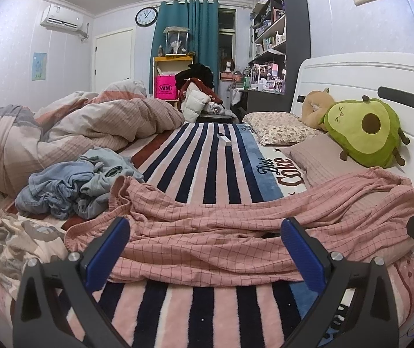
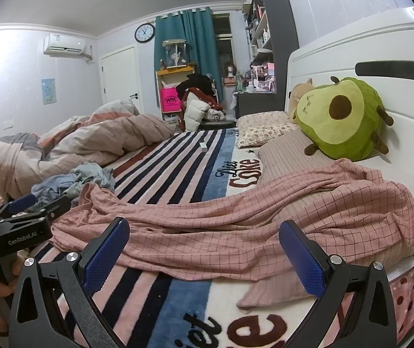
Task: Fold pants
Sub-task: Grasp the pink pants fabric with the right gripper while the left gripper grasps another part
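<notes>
My pink pants (image 1: 207, 232) lie rumpled across the striped blanket (image 1: 195, 156). Both grippers, left (image 1: 205, 249) and right (image 2: 204, 249), hang spread wide (gripping nothing) over them.

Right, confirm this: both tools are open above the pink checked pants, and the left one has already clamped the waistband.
Not quite. In the left wrist view the left tool is open over the pink checked pants, clamping nothing. The right tool is open too.
</notes>
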The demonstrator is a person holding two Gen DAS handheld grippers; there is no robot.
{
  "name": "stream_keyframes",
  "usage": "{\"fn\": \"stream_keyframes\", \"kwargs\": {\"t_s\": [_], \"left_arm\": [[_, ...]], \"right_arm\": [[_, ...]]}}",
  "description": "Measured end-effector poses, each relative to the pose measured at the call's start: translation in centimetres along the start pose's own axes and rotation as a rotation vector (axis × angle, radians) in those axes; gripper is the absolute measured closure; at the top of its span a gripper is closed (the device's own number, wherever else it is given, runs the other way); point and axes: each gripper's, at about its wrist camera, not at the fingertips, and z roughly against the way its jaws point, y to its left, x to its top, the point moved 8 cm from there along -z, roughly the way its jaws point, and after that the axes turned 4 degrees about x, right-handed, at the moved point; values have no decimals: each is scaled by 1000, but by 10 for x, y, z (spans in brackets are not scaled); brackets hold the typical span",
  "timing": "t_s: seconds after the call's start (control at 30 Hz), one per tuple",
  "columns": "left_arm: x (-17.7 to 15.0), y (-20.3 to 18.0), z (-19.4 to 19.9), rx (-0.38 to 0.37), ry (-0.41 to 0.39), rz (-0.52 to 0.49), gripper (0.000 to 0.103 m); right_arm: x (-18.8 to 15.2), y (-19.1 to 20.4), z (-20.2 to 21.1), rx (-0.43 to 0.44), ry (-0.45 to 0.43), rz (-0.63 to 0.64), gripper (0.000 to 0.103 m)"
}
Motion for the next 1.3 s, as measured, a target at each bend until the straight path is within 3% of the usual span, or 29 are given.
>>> {"fn": "stream_keyframes", "kwargs": {"t_s": [0.17, 0.27, 0.43, 0.63, 0.83, 0.93, 1.1, 1.2, 1.27, 1.3], "left_arm": [[-6, 11, -10, 36, 31, 5, 1], [-16, 33, -22, 66, 82, 56, 1], [-55, 86, -55, 132, 232, 190, 1], [-96, 107, -87, 115, 346, 281, 1], [-108, 107, -125, 50, 402, 339, 1], [-106, 106, -140, 39, 411, 361, 8], [-101, 105, -163, 35, 424, 385, 23], [-96, 106, -169, 60, 418, 374, 49], [-94, 109, -171, 78, 408, 372, 75], [-93, 110, -170, 80, 403, 374, 79]], "right_arm": [[-5, 0, -1, -15, 2, -6, 0], [-10, -4, -4, -26, 1, -17, 0], [-17, -17, -16, -45, 6, -58, 0], [-23, -37, -26, -117, 31, -80, 0], [-33, -98, -29, -195, 72, -202, 1], [-41, -129, -30, -213, 90, -278, 1], [-51, -167, -43, -162, 137, -346, 6], [-60, -176, -49, -152, 181, -379, 10], [-64, -175, -45, -151, 187, -351, 11], [-67, -175, -42, -155, 191, -350, 11]]}}
